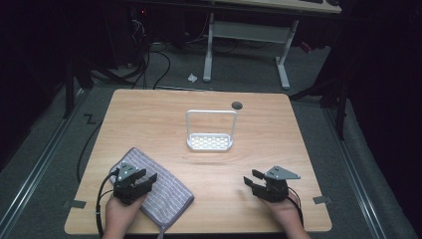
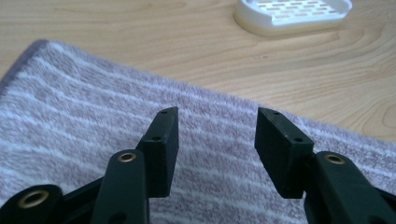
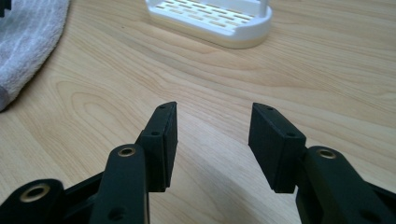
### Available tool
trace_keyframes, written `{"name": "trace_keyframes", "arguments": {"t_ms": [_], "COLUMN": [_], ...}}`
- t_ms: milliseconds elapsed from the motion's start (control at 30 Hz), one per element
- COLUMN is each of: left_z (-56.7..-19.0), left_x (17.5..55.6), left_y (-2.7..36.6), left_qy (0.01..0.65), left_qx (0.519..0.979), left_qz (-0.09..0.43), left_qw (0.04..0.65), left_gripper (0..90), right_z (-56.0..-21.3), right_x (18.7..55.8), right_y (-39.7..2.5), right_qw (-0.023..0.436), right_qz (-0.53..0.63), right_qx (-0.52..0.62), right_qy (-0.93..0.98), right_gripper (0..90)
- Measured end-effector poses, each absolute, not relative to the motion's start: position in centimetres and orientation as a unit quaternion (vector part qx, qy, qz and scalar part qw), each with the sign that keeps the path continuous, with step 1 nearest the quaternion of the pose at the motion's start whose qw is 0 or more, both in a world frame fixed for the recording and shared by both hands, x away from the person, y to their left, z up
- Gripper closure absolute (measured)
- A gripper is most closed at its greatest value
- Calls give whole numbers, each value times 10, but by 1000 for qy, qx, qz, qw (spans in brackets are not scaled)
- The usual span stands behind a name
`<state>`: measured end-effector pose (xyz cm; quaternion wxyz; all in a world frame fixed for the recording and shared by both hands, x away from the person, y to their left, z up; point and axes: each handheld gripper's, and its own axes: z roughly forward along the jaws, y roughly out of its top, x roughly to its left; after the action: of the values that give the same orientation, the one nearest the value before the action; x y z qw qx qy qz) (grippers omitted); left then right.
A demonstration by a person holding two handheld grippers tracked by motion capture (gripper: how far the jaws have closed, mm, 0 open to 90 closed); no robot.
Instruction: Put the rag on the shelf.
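A folded grey-purple striped towel [image 1: 159, 186] lies flat at the table's front left. My left gripper [image 1: 145, 182] hovers over it, open and empty; in the left gripper view the towel [image 2: 93, 107] spreads under the gripper [image 2: 217, 135]. A white slotted rack with a tall wire handle [image 1: 210, 142] stands at the table's middle, seen also as the rack [image 2: 294, 14] and the rack [image 3: 212, 21] in the gripper views. My right gripper [image 1: 251, 180] rests open at the front right over bare wood, its jaws apart around nothing [image 3: 212, 140].
The wooden table [image 1: 149, 119] has a dark round hole [image 1: 237, 105] near its far edge. Beyond the far edge stand a white desk frame [image 1: 283, 59] and cables on the floor. A towel corner [image 3: 23, 42] lies at the left of the right gripper view.
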<state>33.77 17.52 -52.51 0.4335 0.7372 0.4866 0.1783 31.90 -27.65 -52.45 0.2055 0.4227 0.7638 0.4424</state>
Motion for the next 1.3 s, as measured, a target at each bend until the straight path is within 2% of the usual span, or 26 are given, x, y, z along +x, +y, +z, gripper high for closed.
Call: {"name": "trace_keyframes", "arguments": {"t_ms": [400,567,600,667,767,800,1067,1167,1300], "left_z": [-526,-529,-530,-531,-536,-536,-539,-540,-541], "left_x": [333,321,315,307,298,298,305,309,312], "left_y": [180,191,194,196,195,196,196,195,184], "left_qy": [487,494,493,497,502,501,496,494,477], "left_qx": [739,738,741,743,757,758,759,757,767], "left_qz": [182,179,174,158,149,148,151,140,125], "left_qw": [429,424,422,418,390,391,394,405,411], "left_gripper": [497,542,595,758,869,879,885,882,879], "right_z": [-525,-523,-521,-518,-517,-517,-519,-526,-536], "right_x": [313,319,323,326,329,331,332,334,330], "right_y": [-264,-245,-230,-216,-189,-179,-84,-74,-84], "right_qw": [212,209,202,195,176,171,132,119,122], "right_qz": [440,442,447,453,451,445,435,419,390], "right_qx": [417,395,377,362,337,325,243,244,248], "right_qy": [767,778,786,791,807,817,857,866,878], "right_gripper": [589,643,674,737,872,900,900,900,900]}}
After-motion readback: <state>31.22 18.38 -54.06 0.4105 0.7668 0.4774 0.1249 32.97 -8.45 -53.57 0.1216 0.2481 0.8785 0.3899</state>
